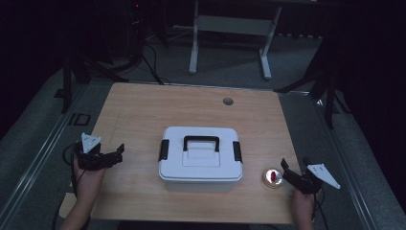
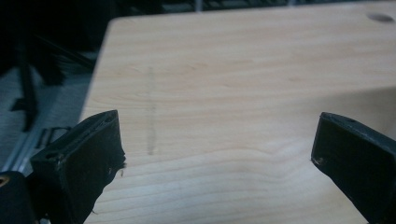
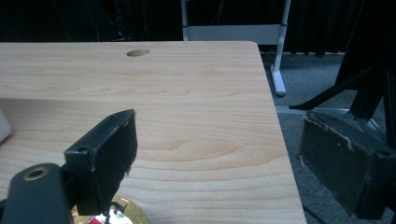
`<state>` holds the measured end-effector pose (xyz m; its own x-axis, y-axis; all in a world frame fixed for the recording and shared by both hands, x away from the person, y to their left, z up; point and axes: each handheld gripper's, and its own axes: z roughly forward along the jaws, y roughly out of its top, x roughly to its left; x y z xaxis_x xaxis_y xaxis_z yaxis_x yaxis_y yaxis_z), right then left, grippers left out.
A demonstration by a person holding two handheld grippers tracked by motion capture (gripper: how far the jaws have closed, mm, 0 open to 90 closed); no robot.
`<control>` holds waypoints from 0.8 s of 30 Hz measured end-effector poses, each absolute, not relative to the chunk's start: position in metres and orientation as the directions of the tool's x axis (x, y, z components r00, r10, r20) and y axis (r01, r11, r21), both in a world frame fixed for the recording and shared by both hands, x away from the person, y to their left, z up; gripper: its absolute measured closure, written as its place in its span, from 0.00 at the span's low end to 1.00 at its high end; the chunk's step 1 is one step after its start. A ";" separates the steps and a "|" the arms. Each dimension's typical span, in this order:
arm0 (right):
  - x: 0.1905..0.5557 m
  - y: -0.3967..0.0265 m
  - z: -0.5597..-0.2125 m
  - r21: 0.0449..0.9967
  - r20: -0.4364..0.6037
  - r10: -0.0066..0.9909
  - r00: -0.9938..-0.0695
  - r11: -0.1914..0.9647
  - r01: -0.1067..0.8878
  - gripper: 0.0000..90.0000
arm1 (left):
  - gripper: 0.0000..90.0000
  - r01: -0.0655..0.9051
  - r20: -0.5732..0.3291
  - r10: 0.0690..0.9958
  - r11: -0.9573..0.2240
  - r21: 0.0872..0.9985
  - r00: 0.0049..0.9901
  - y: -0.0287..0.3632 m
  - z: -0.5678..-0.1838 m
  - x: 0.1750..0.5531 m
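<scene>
My right gripper (image 1: 293,173) hangs with jaws spread and empty just beside the small gold dish (image 1: 273,178) right of the white latched box (image 1: 200,159) at mid-table (image 1: 143,110), while my left gripper (image 1: 113,155) waits spread wide, well apart.

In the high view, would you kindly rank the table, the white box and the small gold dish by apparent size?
1. table
2. white box
3. gold dish
</scene>
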<state>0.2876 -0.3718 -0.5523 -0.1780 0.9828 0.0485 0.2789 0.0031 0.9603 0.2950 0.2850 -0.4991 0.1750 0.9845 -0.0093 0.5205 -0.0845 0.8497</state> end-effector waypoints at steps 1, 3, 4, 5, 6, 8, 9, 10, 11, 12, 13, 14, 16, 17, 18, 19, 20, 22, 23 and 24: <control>0.288 -0.372 -0.552 0.960 0.049 0.983 -0.178 0.003 0.279 0.13 | 0.02 0.521 -0.009 0.985 -0.084 0.850 0.175 0.285 -0.499 0.295; 0.288 -0.372 -0.552 0.960 0.048 0.983 -0.178 0.004 0.280 0.13 | 0.02 0.584 -0.049 0.972 -0.099 0.806 0.232 0.288 -0.496 0.302; 0.288 -0.372 -0.552 0.960 0.046 0.983 -0.178 0.005 0.280 0.13 | 0.02 0.646 -0.064 0.958 -0.139 0.751 0.281 0.290 -0.495 0.310; 0.288 -0.372 -0.552 0.960 0.046 0.983 -0.178 0.005 0.280 0.13 | 0.02 0.646 -0.064 0.958 -0.139 0.751 0.281 0.290 -0.495 0.310; 0.288 -0.372 -0.552 0.960 0.046 0.983 -0.178 0.006 0.280 0.13 | 0.02 0.669 -0.067 0.948 -0.168 0.724 0.311 0.291 -0.495 0.313; 0.288 -0.371 -0.552 0.960 0.046 0.983 -0.178 0.006 0.280 0.13 | 0.02 0.733 -0.070 0.920 -0.259 0.629 0.386 0.292 -0.494 0.320; 0.288 -0.371 -0.552 0.960 0.046 0.983 -0.178 0.006 0.280 0.13 | 0.01 0.733 -0.070 0.920 -0.259 0.629 0.386 0.292 -0.494 0.320; 0.288 -0.371 -0.552 0.960 0.043 0.983 -0.177 0.009 0.281 0.13 | 0.02 0.739 -0.050 0.916 -0.289 0.609 0.399 0.292 -0.495 0.320; 0.288 -0.371 -0.552 0.960 0.043 0.983 -0.178 0.009 0.280 0.13 | 0.02 0.747 -0.035 0.913 -0.311 0.587 0.407 0.291 -0.495 0.320; 0.288 -0.371 -0.552 0.960 0.043 0.983 -0.178 0.009 0.280 0.13 | 0.02 0.761 -0.027 0.909 -0.331 0.558 0.415 0.291 -0.495 0.321; 0.288 -0.371 -0.552 0.960 0.042 0.983 -0.179 0.010 0.281 0.13 | 0.02 0.769 -0.014 0.905 -0.353 0.534 0.425 0.292 -0.495 0.321; 0.288 -0.371 -0.552 0.960 0.040 0.983 -0.178 0.012 0.281 0.13 | 0.02 0.784 -0.006 0.896 -0.385 0.487 0.443 0.292 -0.495 0.321; 0.288 -0.371 -0.552 0.959 0.040 0.983 -0.177 0.012 0.282 0.13 | 0.02 0.794 0.003 0.887 -0.415 0.444 0.463 0.292 -0.495 0.321; 0.288 -0.371 -0.553 0.959 0.038 0.983 -0.177 0.014 0.282 0.13 | 0.02 0.794 0.009 0.881 -0.431 0.428 0.473 0.292 -0.495 0.321; 0.288 -0.371 -0.553 0.959 0.038 0.983 -0.178 0.014 0.282 0.13 | 0.02 0.799 0.010 0.875 -0.447 0.402 0.484 0.292 -0.495 0.321; 0.288 -0.371 -0.553 0.959 0.037 0.983 -0.177 0.015 0.282 0.13 | 0.02 0.801 0.011 0.867 -0.465 0.378 0.498 0.292 -0.496 0.321; 0.288 -0.371 -0.553 0.959 0.038 0.983 -0.177 0.014 0.282 0.13 | 0.02 0.802 0.005 0.858 -0.482 0.354 0.513 0.291 -0.497 0.321; 0.288 -0.371 -0.553 0.959 0.038 0.983 -0.177 0.014 0.282 0.13 | 0.02 0.794 -0.004 0.833 -0.526 0.306 0.553 0.289 -0.499 0.320; 0.288 -0.371 -0.553 0.959 0.038 0.983 -0.177 0.013 0.282 0.13 | 0.02 0.794 -0.004 0.833 -0.526 0.306 0.553 0.289 -0.499 0.320; 0.288 -0.371 -0.553 0.959 0.038 0.983 -0.178 0.014 0.282 0.13 | 0.02 0.790 0.004 0.819 -0.556 0.258 0.574 0.287 -0.500 0.319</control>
